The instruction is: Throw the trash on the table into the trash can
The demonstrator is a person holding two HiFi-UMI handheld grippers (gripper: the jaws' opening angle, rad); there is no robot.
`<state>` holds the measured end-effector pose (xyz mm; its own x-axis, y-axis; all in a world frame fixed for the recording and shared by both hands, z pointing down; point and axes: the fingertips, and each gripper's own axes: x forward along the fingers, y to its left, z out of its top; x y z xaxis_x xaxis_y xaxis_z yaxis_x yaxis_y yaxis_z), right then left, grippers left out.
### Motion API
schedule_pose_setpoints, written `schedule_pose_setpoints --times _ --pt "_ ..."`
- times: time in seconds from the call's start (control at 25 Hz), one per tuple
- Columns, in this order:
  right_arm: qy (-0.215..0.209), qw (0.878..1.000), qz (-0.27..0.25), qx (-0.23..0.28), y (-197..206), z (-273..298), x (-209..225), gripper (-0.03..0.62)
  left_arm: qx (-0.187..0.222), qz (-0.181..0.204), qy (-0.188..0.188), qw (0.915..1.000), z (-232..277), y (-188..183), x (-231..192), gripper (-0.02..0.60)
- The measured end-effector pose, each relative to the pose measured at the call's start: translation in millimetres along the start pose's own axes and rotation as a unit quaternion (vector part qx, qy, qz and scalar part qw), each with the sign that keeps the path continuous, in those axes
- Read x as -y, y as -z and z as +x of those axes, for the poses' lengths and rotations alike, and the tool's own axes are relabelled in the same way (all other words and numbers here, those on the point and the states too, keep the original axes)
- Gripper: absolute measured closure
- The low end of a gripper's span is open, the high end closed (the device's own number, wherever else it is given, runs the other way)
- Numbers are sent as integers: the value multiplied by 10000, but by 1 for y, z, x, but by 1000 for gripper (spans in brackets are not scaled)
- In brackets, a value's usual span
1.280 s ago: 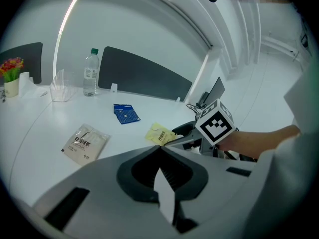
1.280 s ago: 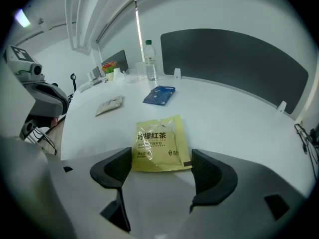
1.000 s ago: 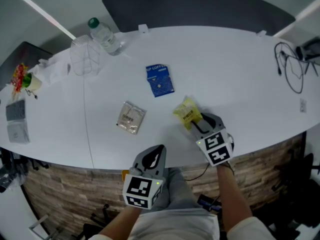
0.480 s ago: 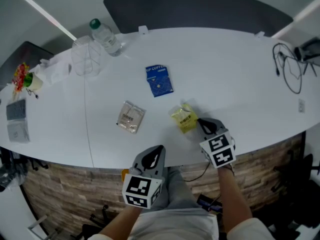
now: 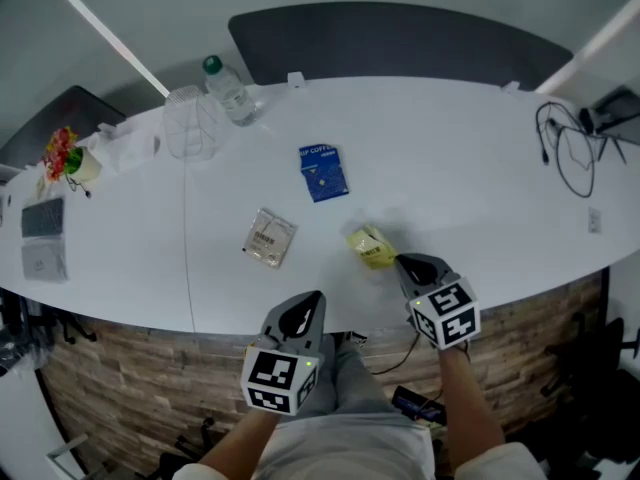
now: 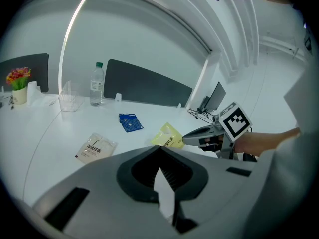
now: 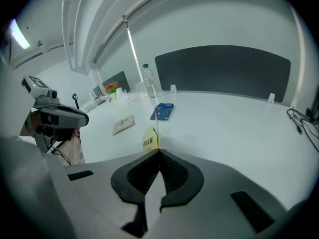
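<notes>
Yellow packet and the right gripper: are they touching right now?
Touching. In the right gripper view the right gripper is shut on an edge of the yellow packet, which sticks up from its tips.

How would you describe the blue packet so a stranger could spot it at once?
Start at the white table. Near its middle are three small packets; the blue packet is the one farthest from the person. It alone is dark blue: its neighbours are a beige packet and a yellow packet.
</notes>
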<state>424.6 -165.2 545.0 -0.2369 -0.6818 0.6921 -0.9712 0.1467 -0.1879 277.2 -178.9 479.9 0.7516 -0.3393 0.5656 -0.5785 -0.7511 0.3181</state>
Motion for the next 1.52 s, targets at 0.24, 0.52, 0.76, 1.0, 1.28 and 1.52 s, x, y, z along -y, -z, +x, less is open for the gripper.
schedule_pose_setpoints --times 0.24,0.52,0.76,1.0,1.28,1.52 --pt "-202 9993 242 191 -7 -26 -16 563 111 84 -68 9999 -26 -3 6 581" --pt "-504 9973 349 394 -17 -57 -47 563 302 100 -153 9994 -60 -5 16 581" --pt "-1025 9941 51 344 -33 -50 -90 563 594 -85 -563 9966 -91 -9 2 581" --pt "-1790 9831 -326 186 -46 -28 -148 563 890 -350 -1348 9862 -141 5 -29 581" --pt "-2602 9615 -883 -65 -39 -23 -199 563 1272 -884 -2277 9613 -188 35 -37 581" --pt "-3215 9383 -1252 -245 -24 -26 -244 563 1466 -1374 -2903 9356 -227 73 -36 581"
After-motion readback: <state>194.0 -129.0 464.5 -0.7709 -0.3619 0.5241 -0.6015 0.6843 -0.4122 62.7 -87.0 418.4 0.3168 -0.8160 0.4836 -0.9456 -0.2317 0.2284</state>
